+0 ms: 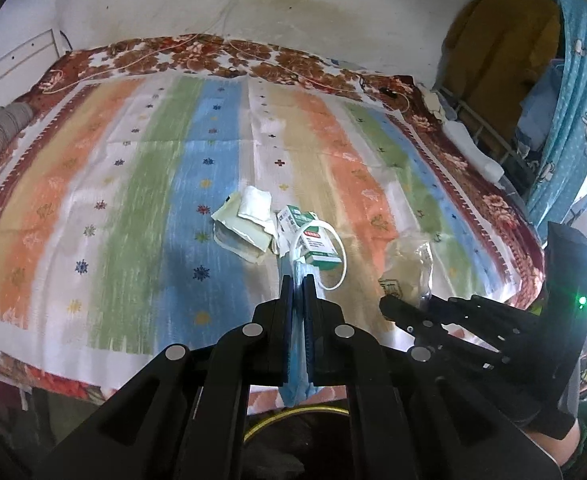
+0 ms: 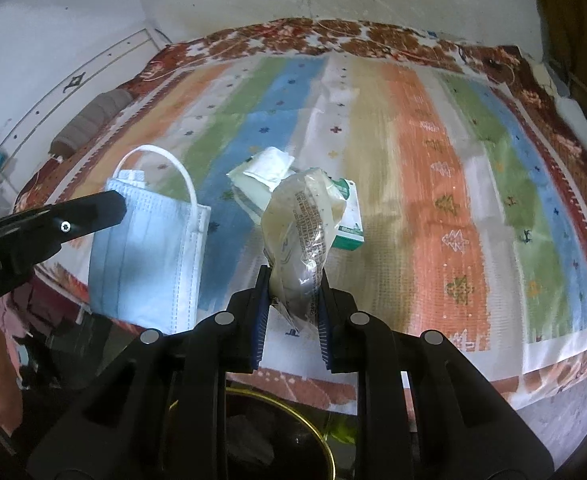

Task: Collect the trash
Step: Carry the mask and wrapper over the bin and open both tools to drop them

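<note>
Left hand-held gripper (image 1: 298,286): clenched on a pleated blue face mask (image 2: 149,256) with a white elastic loop, raised above the bed's near edge. Right hand-held gripper (image 2: 293,280): grasping a crinkled clear plastic wrapper (image 2: 303,216), also raised. On the striped woven bedspread (image 1: 133,168): green-and-white carton (image 1: 317,246), crumpled pale paper (image 1: 245,220) beside it. Gold-rimmed dark bin (image 2: 293,440) below the bed's edge.

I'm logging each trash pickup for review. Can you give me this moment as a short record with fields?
surface: striped bed cover
left claw: shut on blue face mask
right claw: shut on clear plastic wrapper
left on bed: green-white box, crumpled paper
below claws: dark bin with yellow rim
</note>
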A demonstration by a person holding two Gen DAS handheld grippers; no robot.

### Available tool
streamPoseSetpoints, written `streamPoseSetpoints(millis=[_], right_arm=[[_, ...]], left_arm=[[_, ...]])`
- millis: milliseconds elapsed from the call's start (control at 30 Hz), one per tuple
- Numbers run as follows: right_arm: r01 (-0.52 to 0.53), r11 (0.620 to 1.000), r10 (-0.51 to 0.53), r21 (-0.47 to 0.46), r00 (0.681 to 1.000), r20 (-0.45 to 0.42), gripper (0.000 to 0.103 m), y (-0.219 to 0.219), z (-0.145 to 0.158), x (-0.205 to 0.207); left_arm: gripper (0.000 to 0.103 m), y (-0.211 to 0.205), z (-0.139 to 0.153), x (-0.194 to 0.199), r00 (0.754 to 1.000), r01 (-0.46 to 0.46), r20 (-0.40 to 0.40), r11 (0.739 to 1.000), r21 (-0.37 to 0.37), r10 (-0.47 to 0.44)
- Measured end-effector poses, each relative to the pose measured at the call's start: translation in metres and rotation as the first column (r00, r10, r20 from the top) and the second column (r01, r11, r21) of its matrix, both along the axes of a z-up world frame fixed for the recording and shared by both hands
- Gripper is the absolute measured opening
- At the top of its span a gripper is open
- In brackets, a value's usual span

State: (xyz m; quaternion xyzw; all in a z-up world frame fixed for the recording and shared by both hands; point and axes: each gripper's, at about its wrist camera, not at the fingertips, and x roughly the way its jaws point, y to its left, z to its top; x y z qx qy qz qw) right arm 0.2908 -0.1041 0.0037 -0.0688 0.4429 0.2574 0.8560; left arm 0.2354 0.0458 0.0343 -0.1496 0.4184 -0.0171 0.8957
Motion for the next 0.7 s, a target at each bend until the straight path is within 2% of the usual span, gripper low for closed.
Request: streamPoseSetpoints(millis=[167,533,700], right_arm=[[-0.024,1.0,0.024,0.014,1.0,0.014,0.02,-0.003,0.01,-0.018],[-0.069,0.997,0.067,0.027,0.996,0.058,0.02,-0.014,0.026,-0.066],[-0.081,0.997,0.08,0.015,0.994,0.079,0.02,-0.019,0.028,-0.086]], left_arm=[[0.004,-0.001,0.012,-0.019,1.0,0.0,0.023,1.0,0.016,0.0],[0.004,-0.006,0.022,-0.061,0.999,-0.002,0.043,1.0,-0.02,0.003],[0.004,-0.014,0.019,-0.079,0.999,0.004,0.043,1.0,0.012,-0.004]])
